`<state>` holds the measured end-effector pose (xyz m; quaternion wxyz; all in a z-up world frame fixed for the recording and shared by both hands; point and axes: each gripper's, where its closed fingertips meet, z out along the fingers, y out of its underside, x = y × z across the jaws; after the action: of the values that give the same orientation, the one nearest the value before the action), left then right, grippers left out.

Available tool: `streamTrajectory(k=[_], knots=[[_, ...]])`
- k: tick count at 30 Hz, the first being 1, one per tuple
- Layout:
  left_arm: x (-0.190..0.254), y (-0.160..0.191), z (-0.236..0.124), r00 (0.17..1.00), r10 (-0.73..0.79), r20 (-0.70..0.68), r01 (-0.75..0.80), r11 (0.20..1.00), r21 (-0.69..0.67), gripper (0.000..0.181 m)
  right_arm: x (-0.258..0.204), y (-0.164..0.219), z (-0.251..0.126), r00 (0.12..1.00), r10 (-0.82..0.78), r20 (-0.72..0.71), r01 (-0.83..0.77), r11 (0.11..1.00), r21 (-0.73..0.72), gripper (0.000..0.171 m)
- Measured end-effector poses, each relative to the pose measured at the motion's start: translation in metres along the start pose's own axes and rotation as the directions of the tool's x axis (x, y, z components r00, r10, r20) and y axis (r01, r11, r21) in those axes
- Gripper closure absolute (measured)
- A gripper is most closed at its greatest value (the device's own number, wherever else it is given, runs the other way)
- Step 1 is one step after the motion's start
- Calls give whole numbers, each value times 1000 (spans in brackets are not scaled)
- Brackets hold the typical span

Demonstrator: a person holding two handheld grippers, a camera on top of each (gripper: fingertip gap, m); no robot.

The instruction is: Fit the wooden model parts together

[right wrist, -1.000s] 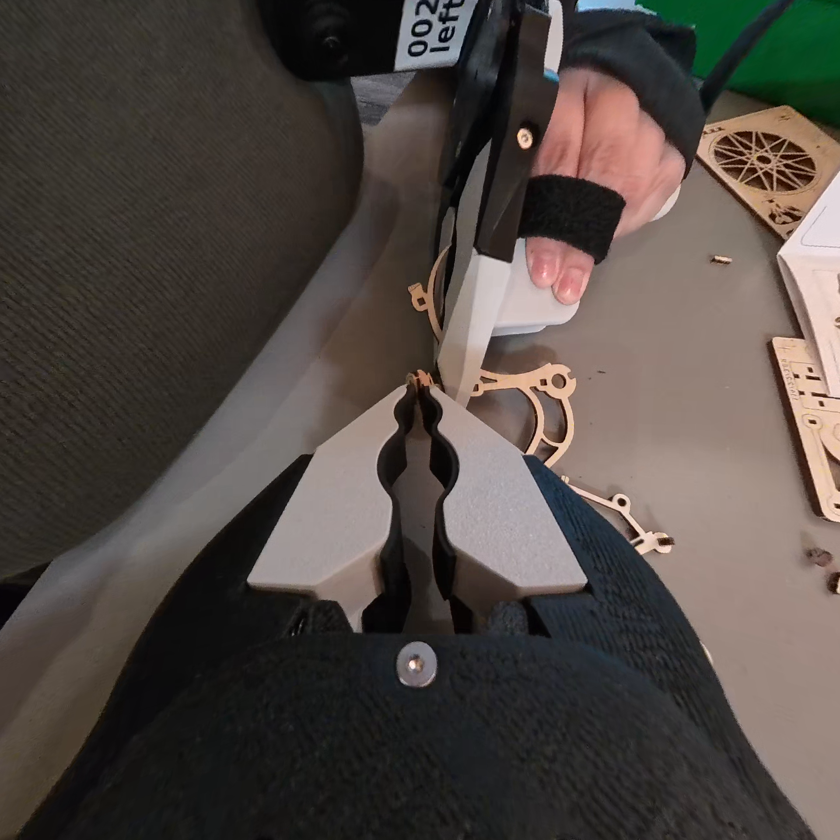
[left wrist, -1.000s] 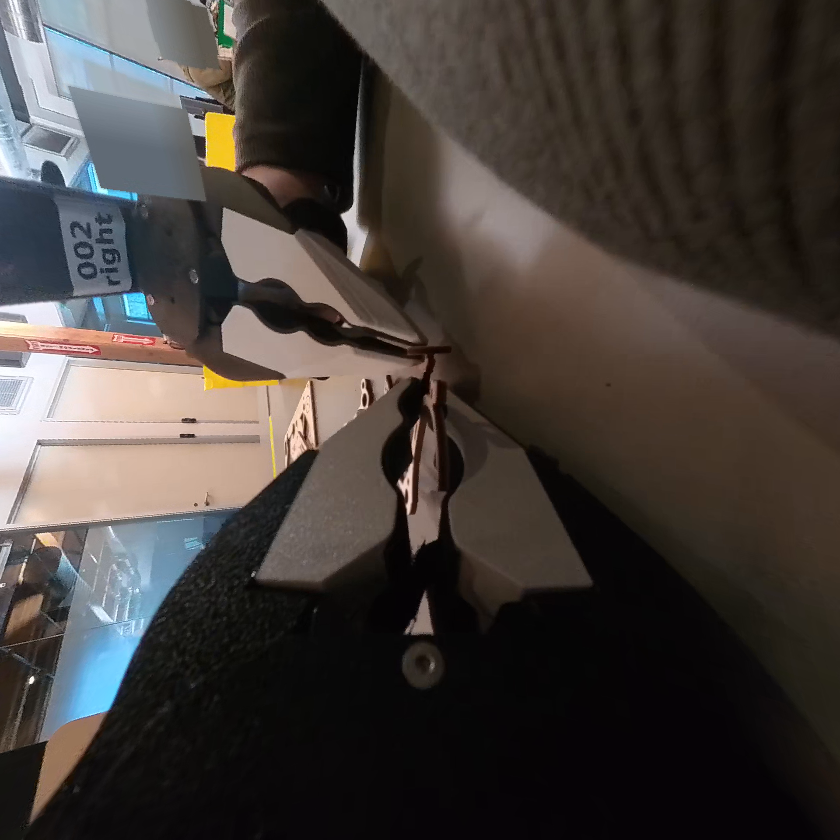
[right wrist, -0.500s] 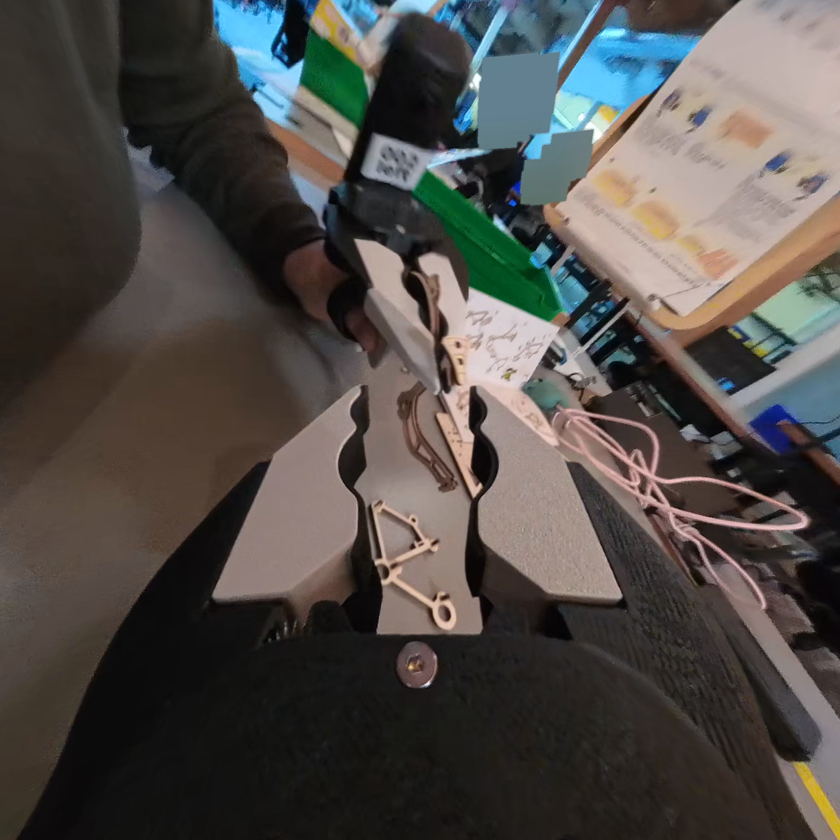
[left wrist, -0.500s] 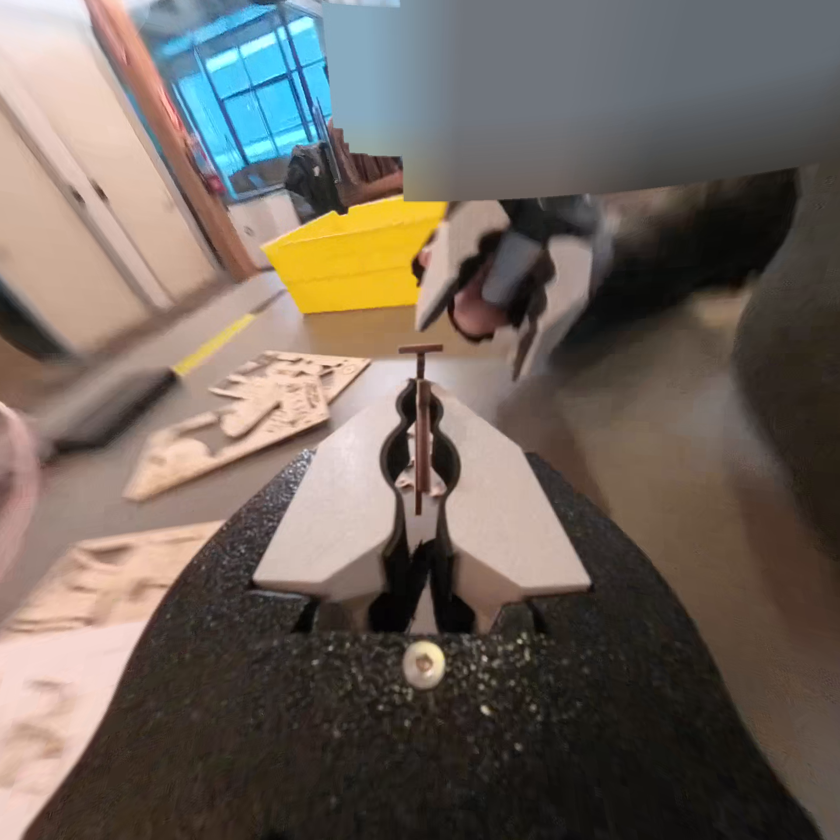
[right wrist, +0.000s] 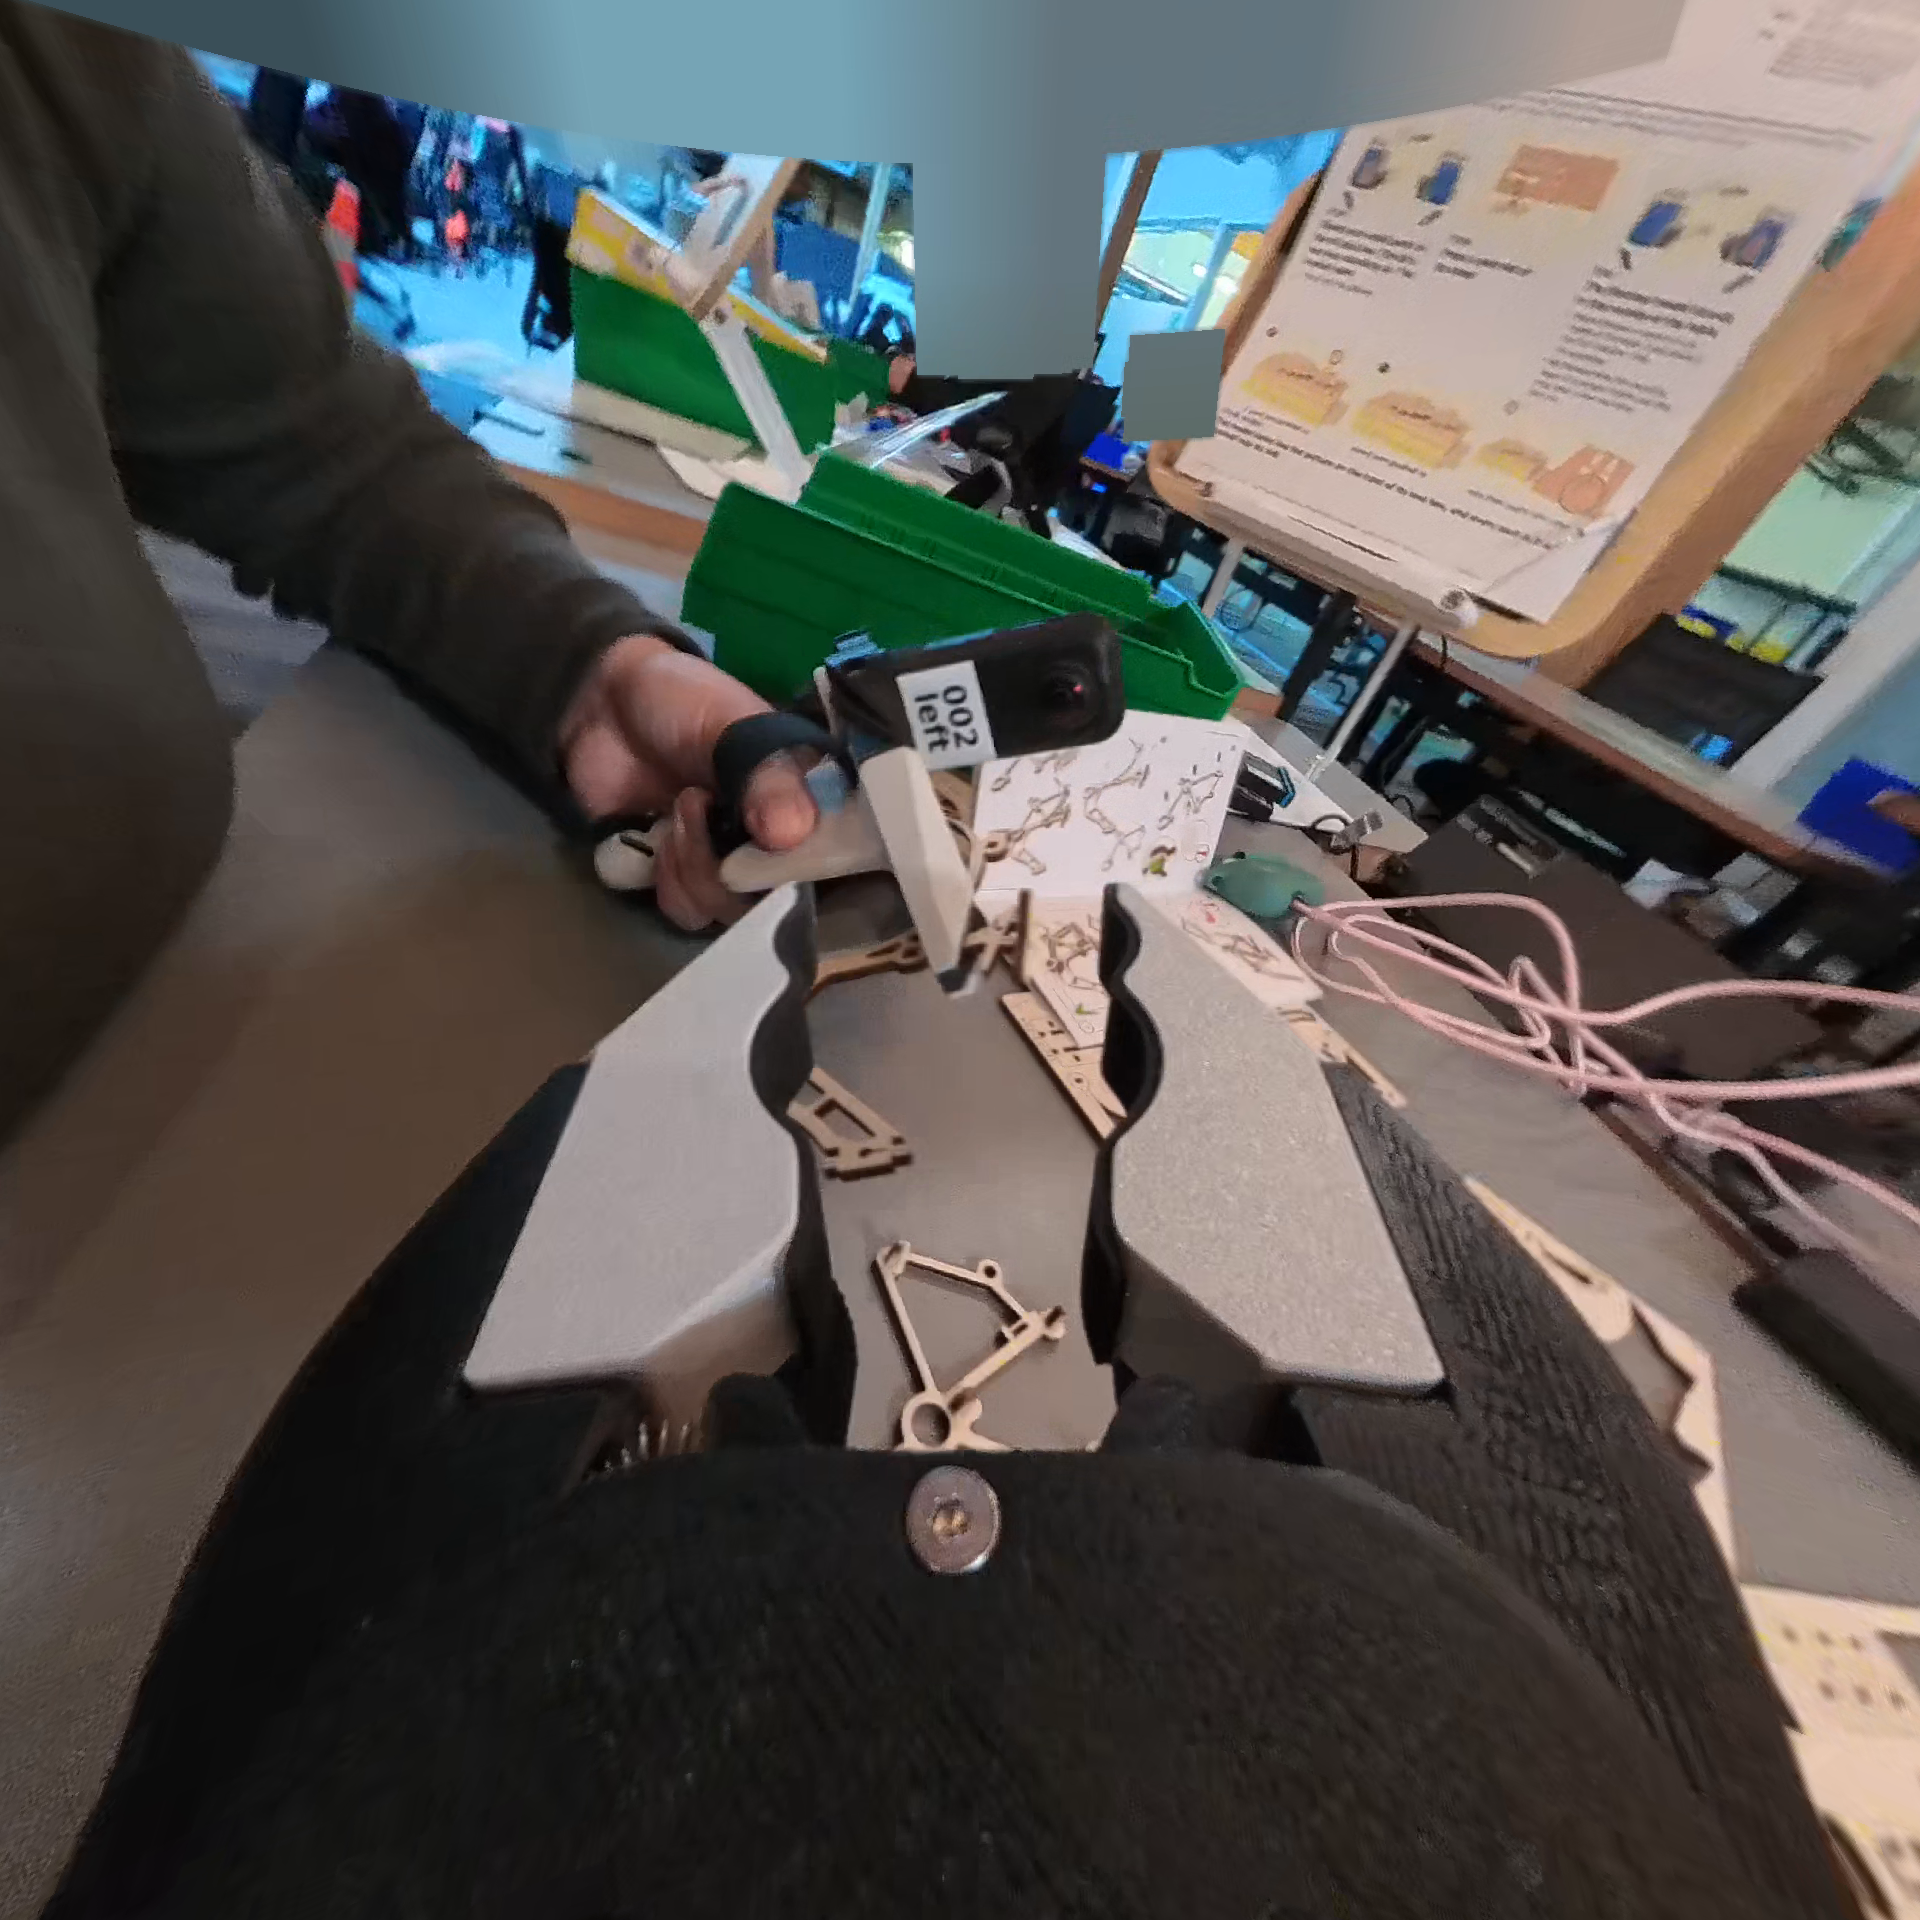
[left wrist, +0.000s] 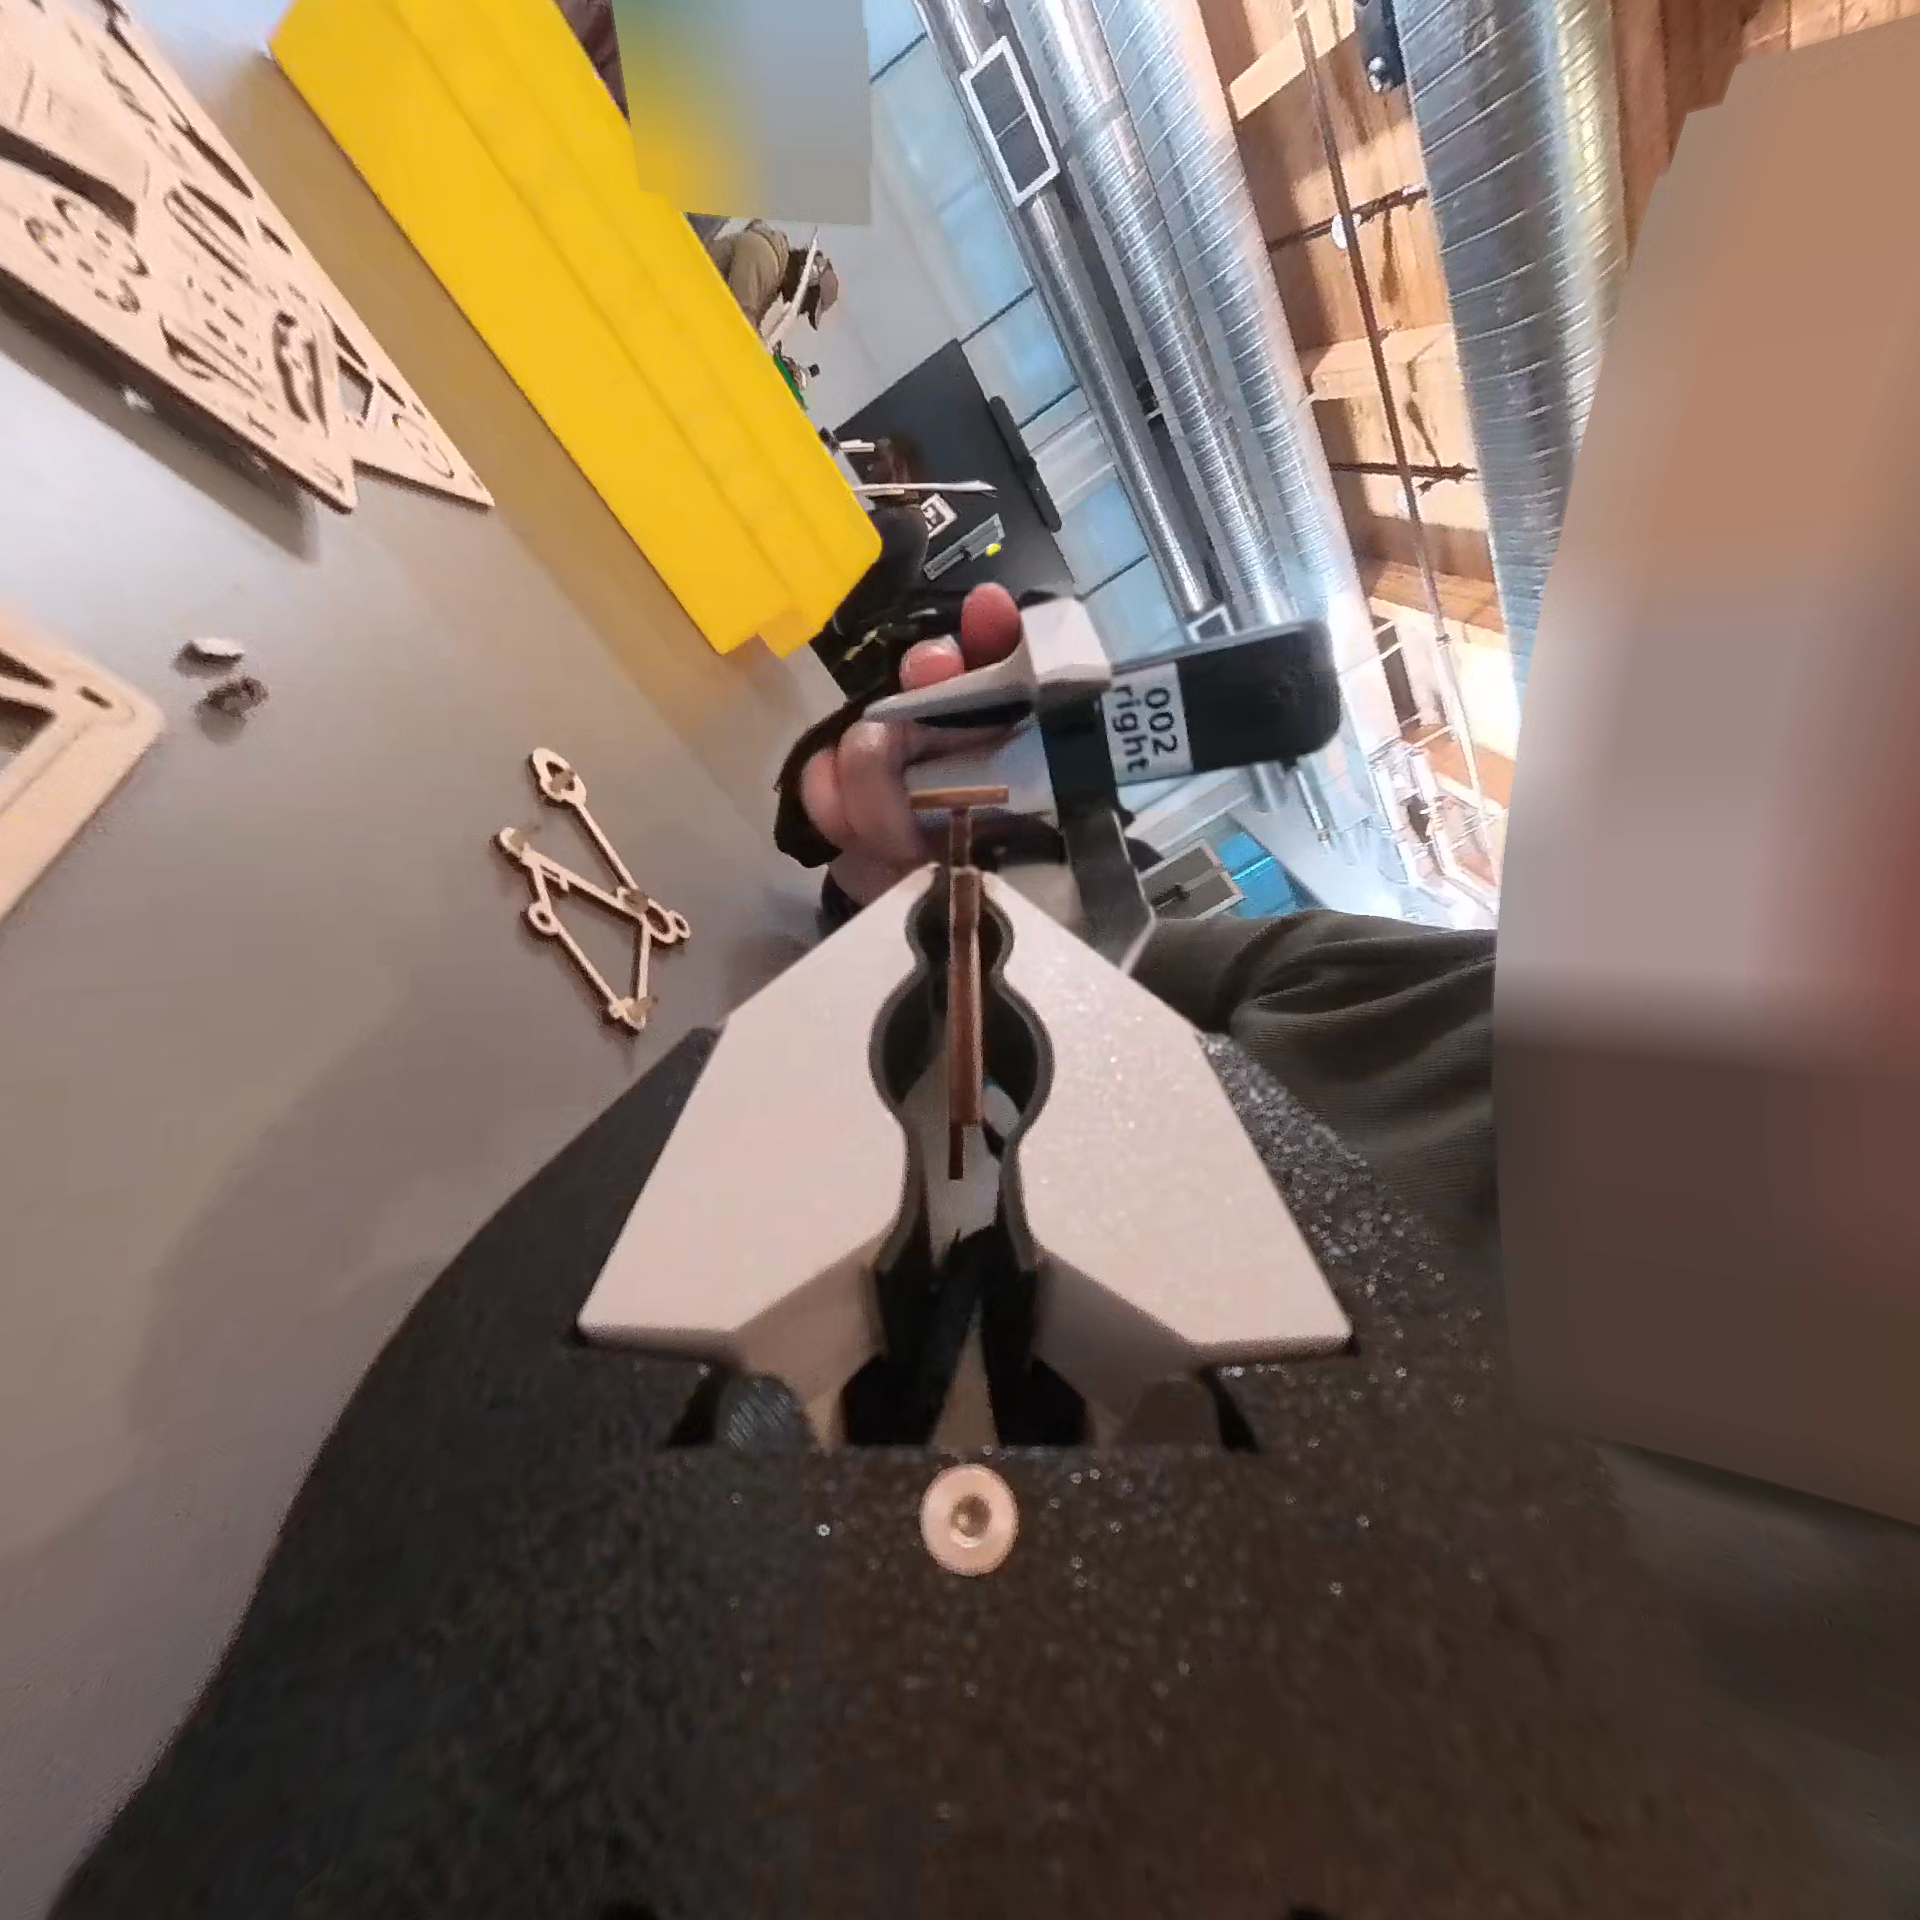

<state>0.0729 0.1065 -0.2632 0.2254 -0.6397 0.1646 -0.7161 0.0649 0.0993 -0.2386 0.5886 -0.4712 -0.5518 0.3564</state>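
Wooden flat part (left wrist: 964, 1023) clamped edge-on in left gripper (left wrist: 961, 883), small crosspiece (left wrist: 958, 797) poking past the tips; right gripper (right wrist: 956, 940) spread wide and empty over grey table (right wrist: 935, 1164). Triangular linkage piece (right wrist: 961, 1340) lying just below right jaws, more loose cut-outs (right wrist: 847, 1127) beyond. Best to keep left clamp firm, close right squarely on linkage's flat faces, line up holes before pressing; thin wood, likely snaps if twisted.
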Motion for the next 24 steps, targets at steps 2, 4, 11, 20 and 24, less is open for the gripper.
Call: streamTrajectory(k=[2, 4, 11, 20, 24], knots=[[0, -1, -1, 999, -33, -18, 33, 999, 5, 181, 5, 2, 1, 999, 48, -13, -48, 999, -5, 132], [-1, -1, -1, 998, -52, -26, 52, 999, 0, 181, 8, 7, 3, 998, 56, -25, -57, 998, -33, 145], [-4, 1, 1, 998, -68, -17, 67, 998, -17, 181, 11, 16, 4, 992, 124, 12, -122, 988, -98, 152], [-15, 6, 3, 996, -78, 51, 81, 995, -60, 181, 11, 36, -4, 942, 319, 102, -296, 936, -192, 153], [-15, 9, 4, 996, -56, 65, 61, 995, -82, 181, 8, 35, -5, 907, 396, 141, -368, 911, -186, 154]])
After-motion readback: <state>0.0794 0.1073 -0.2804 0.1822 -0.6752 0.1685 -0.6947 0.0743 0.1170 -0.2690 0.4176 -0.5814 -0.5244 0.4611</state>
